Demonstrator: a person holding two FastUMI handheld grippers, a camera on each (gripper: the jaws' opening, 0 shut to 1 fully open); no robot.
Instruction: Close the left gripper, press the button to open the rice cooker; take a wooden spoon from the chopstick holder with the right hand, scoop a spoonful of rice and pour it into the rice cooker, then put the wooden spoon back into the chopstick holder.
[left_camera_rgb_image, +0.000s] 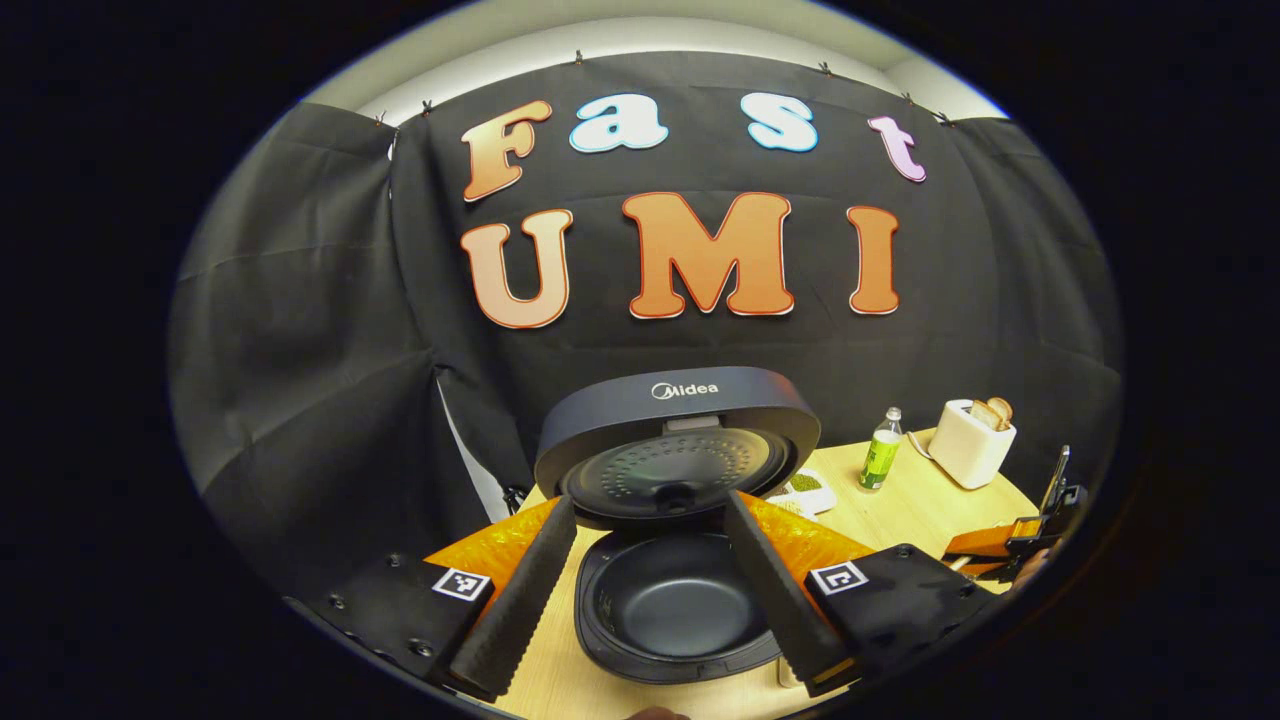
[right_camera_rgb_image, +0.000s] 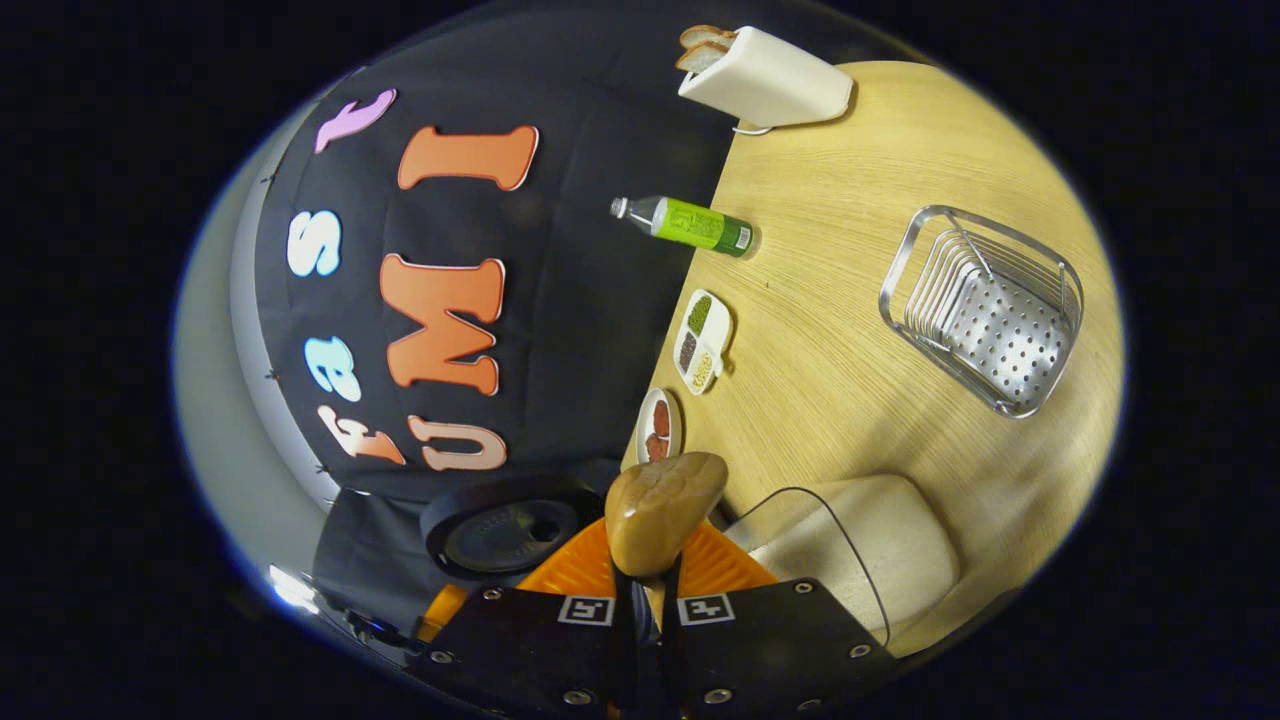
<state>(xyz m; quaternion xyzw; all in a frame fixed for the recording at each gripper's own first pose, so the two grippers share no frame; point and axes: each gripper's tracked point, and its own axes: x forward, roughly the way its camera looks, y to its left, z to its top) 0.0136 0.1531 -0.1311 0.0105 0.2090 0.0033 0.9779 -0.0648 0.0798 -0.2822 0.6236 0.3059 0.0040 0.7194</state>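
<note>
Wood is the material in hand: the right tool (right_camera_rgb_image: 640, 600) is clamped on the handle of the wooden spoon (right_camera_rgb_image: 662, 510), both fingers pressing it, the bowl of the spoon standing out ahead along the tool's own line. The spoon's bowl appears bare of rice, though its far face is hidden. The left tool (left_camera_rgb_image: 650, 590) is spread wide and grips nothing, its fingers flanking the rice cooker (left_camera_rgb_image: 672, 610), which sits at the near edge of the bench (left_camera_rgb_image: 920, 500) with its lid (left_camera_rgb_image: 678, 440) raised and the dark inner pot bare. In the right gripper view the cooker lid (right_camera_rgb_image: 505, 530) lies just beside the spoon on one side, and a pale container (right_camera_rgb_image: 870, 550) holding what appears to be rice lies just beside it on the other. Judgement: button step done, spoon drawn, scoop pending. The coming move turns on the spoon's long axis, which points between cooker and container; the right hand is nearer and must tip the bowl down into the pale container. The metal basket (right_camera_rgb_image: 985, 310) stands well apart toward the far edge
</note>
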